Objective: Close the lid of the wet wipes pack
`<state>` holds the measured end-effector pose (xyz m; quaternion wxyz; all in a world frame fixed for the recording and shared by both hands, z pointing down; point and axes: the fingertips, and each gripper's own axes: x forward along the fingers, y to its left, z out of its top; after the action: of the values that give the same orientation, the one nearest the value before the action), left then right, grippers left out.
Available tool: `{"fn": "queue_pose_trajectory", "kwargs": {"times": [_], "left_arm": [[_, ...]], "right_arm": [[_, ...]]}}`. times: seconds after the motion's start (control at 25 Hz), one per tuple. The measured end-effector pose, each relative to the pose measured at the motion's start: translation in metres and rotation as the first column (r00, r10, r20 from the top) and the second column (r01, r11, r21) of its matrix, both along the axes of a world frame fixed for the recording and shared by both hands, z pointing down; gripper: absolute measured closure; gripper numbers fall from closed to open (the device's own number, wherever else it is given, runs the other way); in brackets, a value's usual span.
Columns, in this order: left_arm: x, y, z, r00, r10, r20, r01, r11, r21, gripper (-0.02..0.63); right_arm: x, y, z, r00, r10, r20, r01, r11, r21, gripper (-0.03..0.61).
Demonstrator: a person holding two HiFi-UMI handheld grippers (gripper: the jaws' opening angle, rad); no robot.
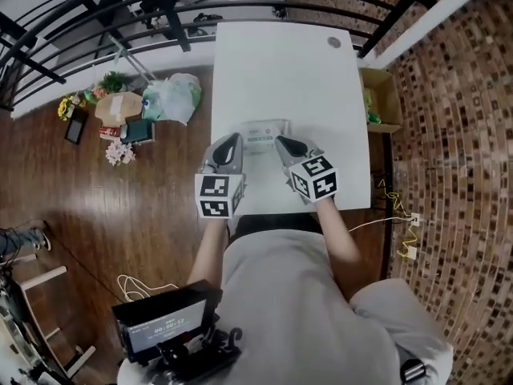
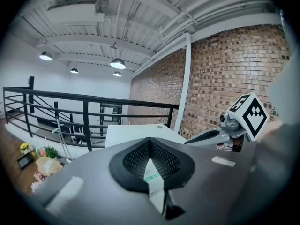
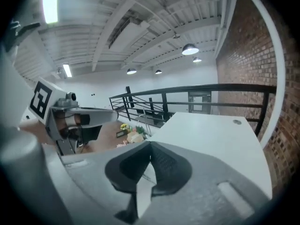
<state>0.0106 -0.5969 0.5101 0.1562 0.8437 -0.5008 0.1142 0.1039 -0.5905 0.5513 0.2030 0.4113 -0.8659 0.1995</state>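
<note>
The wet wipes pack (image 1: 264,135) lies flat on the white table (image 1: 280,62), near its front edge; I cannot tell how its lid stands. My left gripper (image 1: 232,141) hovers over the pack's left end and my right gripper (image 1: 282,143) over its right end, both lifted off it. In the left gripper view the left gripper (image 2: 150,142) has its pads meeting at the tips, and a strip of the pack (image 2: 153,176) shows through the slit below. The right gripper (image 3: 150,146) is shut too, with nothing held. Each gripper shows in the other's view.
An open cardboard box (image 1: 383,99) stands at the table's right side. Bags (image 1: 172,96) and flowers (image 1: 119,152) lie on the wooden floor to the left. A black railing (image 1: 120,6) runs behind the table, and a brick wall (image 1: 457,95) is on the right.
</note>
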Motion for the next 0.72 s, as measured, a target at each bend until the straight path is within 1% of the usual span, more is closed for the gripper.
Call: {"fn": "queue_pose_trajectory", "kwargs": {"times": [0.08,0.16,0.24,0.32,0.4,0.48,0.56,0.64,0.72], "left_arm": [[0.009,0.017,-0.012,1.000,-0.008,0.000,0.008,1.000,0.027,0.598],[0.022,0.039,-0.026,1.000,-0.006,0.009,0.006,0.998,0.070,0.598],[0.033,0.072,-0.032,1.000,-0.009,0.029,0.006,0.995,0.104,0.598],[0.039,0.115,-0.028,0.999,-0.021,0.044,0.016,0.994,0.110,0.598],[0.044,0.147,-0.030,0.998,-0.051,0.039,0.046,0.993,0.110,0.598],[0.046,0.171,-0.046,0.995,-0.088,0.046,0.082,0.989,0.127,0.598],[0.045,0.201,-0.070,0.991,-0.110,0.070,0.097,0.982,0.160,0.598],[0.043,0.230,-0.093,0.990,-0.115,0.081,0.099,0.978,0.184,0.598],[0.036,0.253,-0.104,0.989,-0.132,0.070,0.117,0.974,0.192,0.598]], "right_arm": [[-0.002,0.009,-0.020,0.998,0.001,0.056,-0.003,1.000,0.030,0.586],[-0.005,0.023,-0.041,0.996,-0.021,0.092,0.014,0.996,0.084,0.586],[-0.008,0.058,-0.053,0.990,-0.054,0.127,0.037,0.990,0.133,0.586],[-0.007,0.109,-0.052,0.984,-0.064,0.169,0.036,0.986,0.163,0.586],[0.009,0.149,-0.044,0.977,-0.029,0.211,-0.007,0.986,0.168,0.586],[0.031,0.175,-0.033,0.966,0.027,0.257,-0.060,0.991,0.121,0.586],[0.046,0.198,-0.033,0.959,0.058,0.278,-0.082,0.994,0.074,0.586],[0.049,0.216,-0.057,0.957,0.042,0.287,-0.072,0.993,0.093,0.586],[0.042,0.236,-0.093,0.959,0.003,0.283,-0.052,0.985,0.165,0.588]]}}
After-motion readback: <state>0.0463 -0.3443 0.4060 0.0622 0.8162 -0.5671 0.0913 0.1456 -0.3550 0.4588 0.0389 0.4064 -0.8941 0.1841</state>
